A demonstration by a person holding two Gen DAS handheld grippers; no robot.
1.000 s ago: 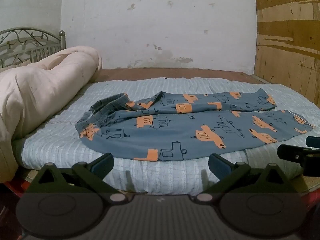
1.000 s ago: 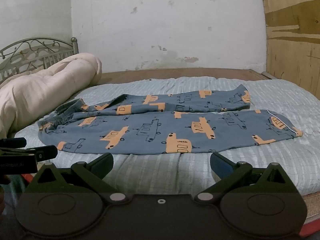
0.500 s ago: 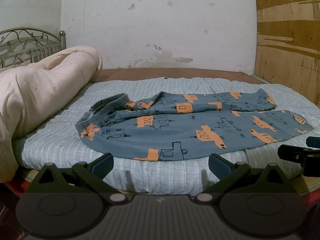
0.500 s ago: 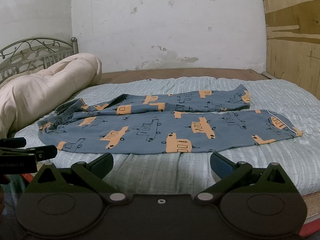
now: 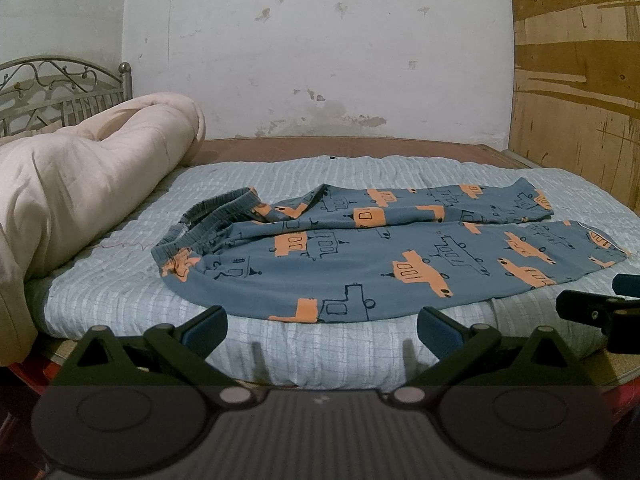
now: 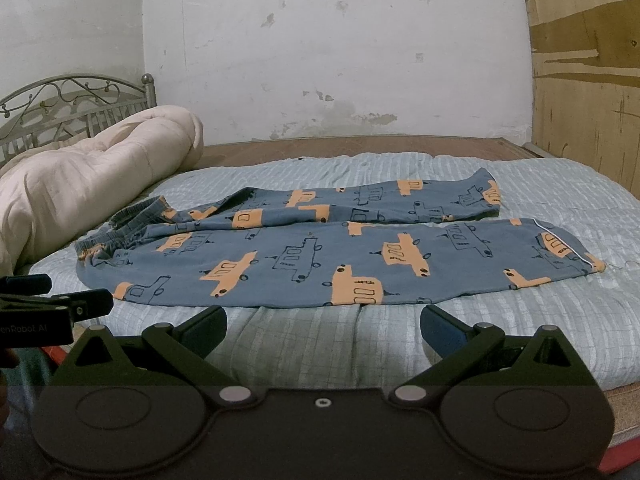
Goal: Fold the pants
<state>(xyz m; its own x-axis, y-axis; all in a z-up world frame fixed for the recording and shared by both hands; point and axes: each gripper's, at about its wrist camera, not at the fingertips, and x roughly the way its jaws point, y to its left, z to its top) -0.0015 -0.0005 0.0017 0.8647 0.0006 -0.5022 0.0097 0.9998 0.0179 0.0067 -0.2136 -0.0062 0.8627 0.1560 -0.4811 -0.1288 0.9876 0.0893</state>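
Blue pants (image 5: 380, 252) with orange vehicle prints lie spread flat on the bed, waistband (image 5: 208, 220) at the left, leg cuffs at the right. They also show in the right wrist view (image 6: 340, 256). My left gripper (image 5: 322, 326) is open and empty, just short of the pants' near edge. My right gripper (image 6: 322, 326) is open and empty, also at the near edge. Each gripper shows at the side of the other's view: the right one (image 5: 600, 312), the left one (image 6: 52, 308).
The pants rest on a pale blue quilted mattress (image 5: 120, 280). A rolled beige comforter (image 5: 88, 184) lies along the left side before a metal headboard (image 5: 60, 88). A white wall stands behind the bed, a wooden panel (image 5: 580, 80) at the right.
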